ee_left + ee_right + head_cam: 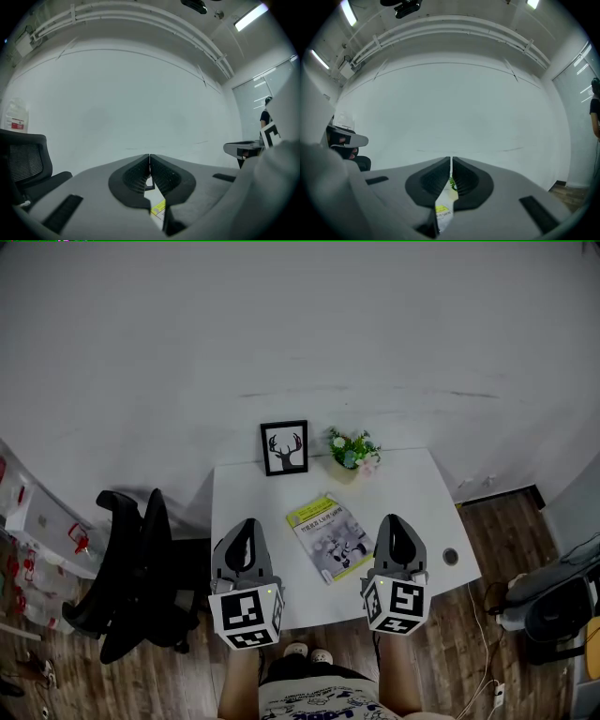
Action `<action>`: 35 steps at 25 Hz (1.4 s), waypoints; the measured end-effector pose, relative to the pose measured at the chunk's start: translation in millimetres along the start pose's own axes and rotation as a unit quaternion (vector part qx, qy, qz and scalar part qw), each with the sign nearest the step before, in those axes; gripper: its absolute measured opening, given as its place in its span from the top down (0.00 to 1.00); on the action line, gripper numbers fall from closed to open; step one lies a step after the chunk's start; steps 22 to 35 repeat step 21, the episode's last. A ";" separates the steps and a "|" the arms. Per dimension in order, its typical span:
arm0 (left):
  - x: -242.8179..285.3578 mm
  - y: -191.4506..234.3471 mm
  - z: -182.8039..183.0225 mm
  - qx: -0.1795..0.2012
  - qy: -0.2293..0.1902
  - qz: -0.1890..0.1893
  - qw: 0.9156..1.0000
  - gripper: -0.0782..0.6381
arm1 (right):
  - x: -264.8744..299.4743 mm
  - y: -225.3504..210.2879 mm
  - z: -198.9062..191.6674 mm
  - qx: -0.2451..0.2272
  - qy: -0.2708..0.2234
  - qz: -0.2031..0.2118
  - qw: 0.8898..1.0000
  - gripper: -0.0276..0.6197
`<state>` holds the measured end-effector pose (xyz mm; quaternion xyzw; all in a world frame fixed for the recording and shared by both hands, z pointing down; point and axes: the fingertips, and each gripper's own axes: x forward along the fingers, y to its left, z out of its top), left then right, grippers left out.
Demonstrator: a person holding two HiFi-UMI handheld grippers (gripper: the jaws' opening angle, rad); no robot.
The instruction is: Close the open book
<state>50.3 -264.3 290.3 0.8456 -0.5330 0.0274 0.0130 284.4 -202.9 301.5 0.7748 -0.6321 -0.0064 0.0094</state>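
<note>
The book [330, 538] lies closed on the white table [253, 493], its yellow-green and grey cover facing up, turned at a slant. My left gripper [246, 523] hovers over the table's near left part, left of the book, and its jaws meet with nothing between them [149, 157]. My right gripper [396, 519] hovers right of the book, apart from it, and is likewise shut and empty [451, 159]. Below the shut jaws a strip of the book [158, 207] shows in the left gripper view, and the right gripper view also catches the book [444, 208].
A black-framed deer picture [284, 447] and a small potted plant [353, 450] stand at the table's far edge against the white wall. A black office chair [131, 568] is left of the table. A cable hole [451, 557] sits near the right edge.
</note>
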 end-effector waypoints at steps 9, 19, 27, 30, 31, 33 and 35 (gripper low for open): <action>-8.0 0.9 0.3 -0.001 -0.002 0.002 1.000 0.86 | -7.7 4.9 3.9 0.000 -0.004 0.006 1.000 0.90; -9.6 0.0 -0.4 -0.004 -0.004 0.002 1.000 0.86 | -10.4 5.2 5.4 0.001 -0.006 0.004 1.000 0.90; -9.8 -0.2 0.1 -0.004 -0.005 0.002 1.000 0.86 | -10.7 5.2 6.5 -0.001 -0.008 0.004 1.000 0.90; -9.8 -0.2 0.1 -0.004 -0.005 0.002 1.000 0.86 | -10.7 5.2 6.5 -0.001 -0.008 0.004 1.000 0.90; -9.8 -0.2 0.1 -0.004 -0.005 0.002 1.000 0.86 | -10.7 5.2 6.5 -0.001 -0.008 0.004 1.000 0.90; -9.8 -0.2 0.1 -0.004 -0.005 0.002 1.000 0.86 | -10.7 5.2 6.5 -0.001 -0.008 0.004 1.000 0.90; -9.8 -0.2 0.1 -0.004 -0.005 0.002 1.000 0.86 | -10.7 5.2 6.5 -0.001 -0.008 0.004 1.000 0.90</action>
